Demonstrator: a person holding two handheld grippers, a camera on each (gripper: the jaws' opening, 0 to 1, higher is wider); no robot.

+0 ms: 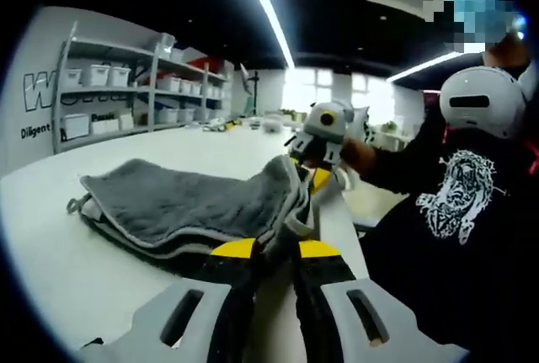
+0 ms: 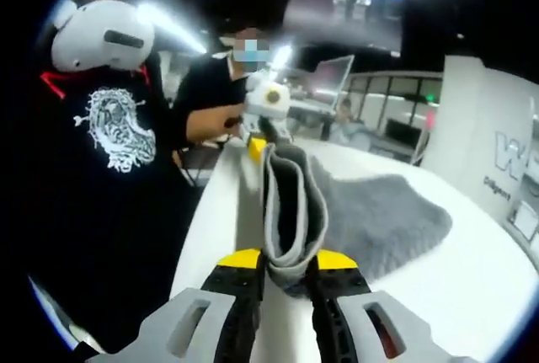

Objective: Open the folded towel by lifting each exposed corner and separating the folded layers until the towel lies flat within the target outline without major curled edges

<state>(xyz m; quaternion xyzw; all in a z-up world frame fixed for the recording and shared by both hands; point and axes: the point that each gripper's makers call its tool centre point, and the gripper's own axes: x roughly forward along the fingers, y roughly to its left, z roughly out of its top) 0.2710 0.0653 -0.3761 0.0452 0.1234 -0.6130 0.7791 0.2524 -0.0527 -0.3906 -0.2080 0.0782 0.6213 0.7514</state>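
While both grippers' fingers [image 1: 274, 253] [image 2: 286, 264] are closed on the towel [image 1: 194, 207] edge, its layers are lifted apart for unfolding.

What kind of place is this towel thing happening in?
Probably an office-style lab or workshop: metal shelving stacked with white storage bins, long ceiling strip lights, lettering on the wall, and glass-walled rooms behind the white table.
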